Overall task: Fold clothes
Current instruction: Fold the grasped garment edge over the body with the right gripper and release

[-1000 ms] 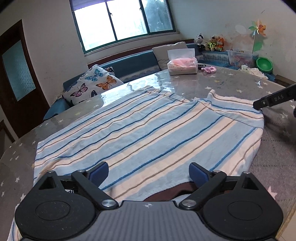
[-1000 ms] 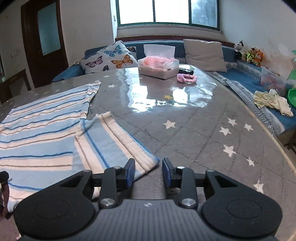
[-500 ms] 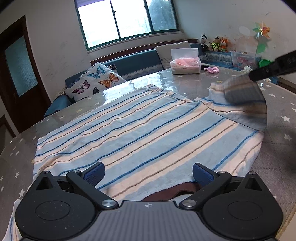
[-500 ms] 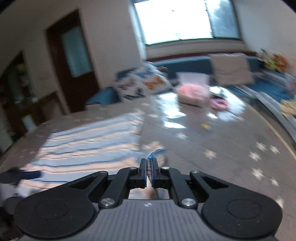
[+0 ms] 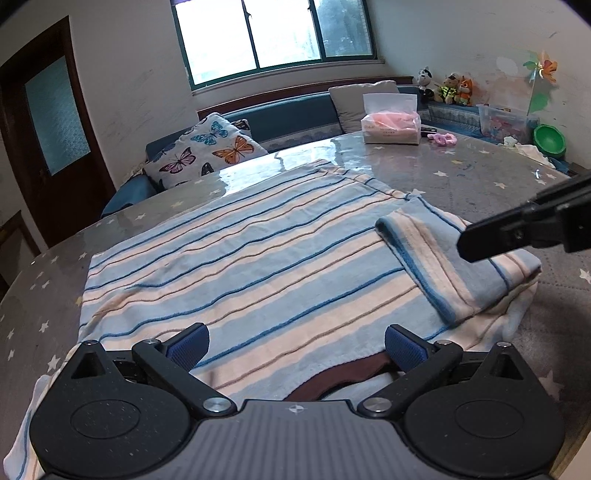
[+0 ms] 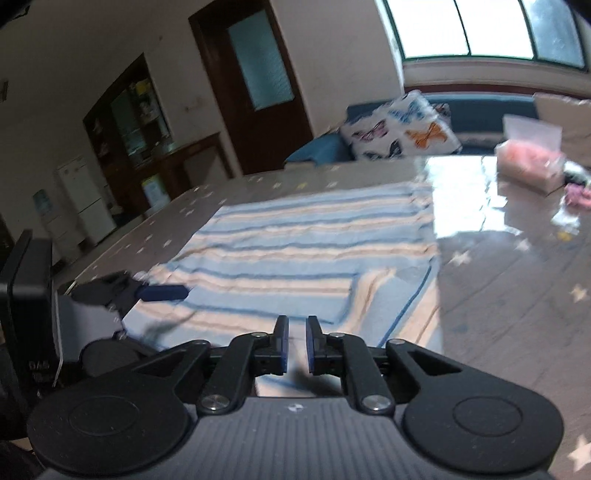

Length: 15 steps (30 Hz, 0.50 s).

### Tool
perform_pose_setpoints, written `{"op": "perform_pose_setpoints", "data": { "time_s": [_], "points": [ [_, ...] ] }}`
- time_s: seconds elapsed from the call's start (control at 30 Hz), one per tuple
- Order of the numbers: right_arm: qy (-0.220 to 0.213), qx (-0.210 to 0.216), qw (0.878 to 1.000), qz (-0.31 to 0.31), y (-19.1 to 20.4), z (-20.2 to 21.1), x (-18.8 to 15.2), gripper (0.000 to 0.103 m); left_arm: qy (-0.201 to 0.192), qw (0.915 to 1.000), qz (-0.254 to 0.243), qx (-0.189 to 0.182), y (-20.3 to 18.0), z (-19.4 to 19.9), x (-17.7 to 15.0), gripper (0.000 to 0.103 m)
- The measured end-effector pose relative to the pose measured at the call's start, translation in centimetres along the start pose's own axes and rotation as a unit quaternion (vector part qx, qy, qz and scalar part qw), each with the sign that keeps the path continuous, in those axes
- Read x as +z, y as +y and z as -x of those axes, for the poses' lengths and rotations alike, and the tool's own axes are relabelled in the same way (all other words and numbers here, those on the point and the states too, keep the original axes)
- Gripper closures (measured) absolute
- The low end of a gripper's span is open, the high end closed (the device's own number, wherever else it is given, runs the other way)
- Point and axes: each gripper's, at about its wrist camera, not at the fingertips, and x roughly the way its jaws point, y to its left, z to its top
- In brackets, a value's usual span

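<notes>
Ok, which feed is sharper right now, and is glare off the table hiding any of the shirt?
Left wrist view: sharp; the striped shirt and its folded sleeve read clearly, with window glare only on bare table beyond the shirt. Right wrist view: motion-blurred, the stripes smeared; a bright patch of glare on the table beside the shirt's far edge; the right tool itself stays crisp.

The left wrist camera sits low at the near edge of the table [image 5: 480, 173], close over the striped shirt [image 5: 258, 258], facing across it toward the window [image 5: 273, 33] and sofa. The right wrist camera looks from the shirt's right side toward the door [image 6: 258, 81], tilted and blurred. Both views share the shirt, the butterfly pillow [image 5: 207, 155] and the tissue box [image 5: 391, 127].
</notes>
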Motion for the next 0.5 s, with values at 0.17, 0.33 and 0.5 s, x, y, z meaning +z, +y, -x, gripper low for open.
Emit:
{"op": "perform_pose_setpoints", "data": {
  "time_s": [0.17,0.33,0.5],
  "points": [
    [-0.007,-0.056,0.998,0.001,-2.1,0.5,0.2,0.093,0.002,1.0,0.009,0.002,0.4,-0.3,0.1,0.0],
    [0.026,-0.114,0.993,0.003,-4.6,-1.2,-0.3,0.092,0.004,0.9999,0.011,0.001,0.3,-0.3,0.0,0.0],
    [0.034,-0.121,0.991,0.046,-3.9,-2.6,-0.2,0.092,0.007,0.9999,0.015,0.005,0.6,-0.3,0.0,0.0]
  ]
}}
